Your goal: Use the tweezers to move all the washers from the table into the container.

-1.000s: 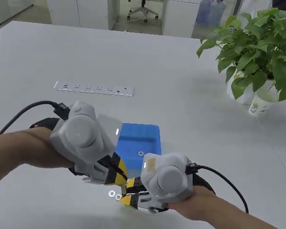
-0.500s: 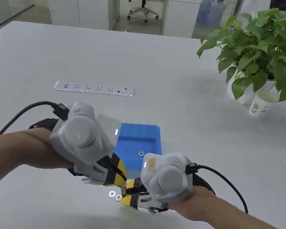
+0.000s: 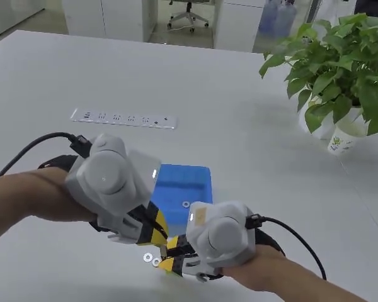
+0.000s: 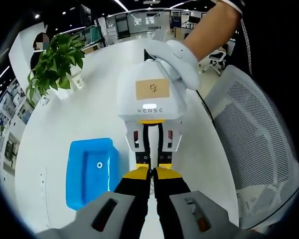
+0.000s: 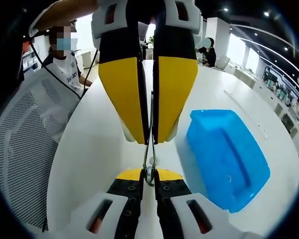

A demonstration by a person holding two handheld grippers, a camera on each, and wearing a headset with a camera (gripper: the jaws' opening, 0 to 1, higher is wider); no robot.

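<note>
The blue container (image 3: 181,186) lies on the white table (image 3: 239,126), with one washer (image 3: 186,204) inside it. Two washers (image 3: 152,258) rest on the table just left of the jaws. My left gripper (image 3: 159,228) and right gripper (image 3: 171,255) meet tip to tip in front of the container. In the right gripper view thin metal tweezers (image 5: 149,149) run from the left gripper (image 5: 148,107) down into my right gripper (image 5: 148,180); both are shut on them. In the left gripper view my left gripper (image 4: 152,180) touches the right gripper (image 4: 152,160), with the container (image 4: 87,172) to the left.
A white power strip (image 3: 124,117) lies further back on the table. A potted plant (image 3: 340,69) and a small cup (image 3: 341,142) stand at the right. A mesh chair (image 4: 254,149) sits beside the table edge. Cables trail from both grippers.
</note>
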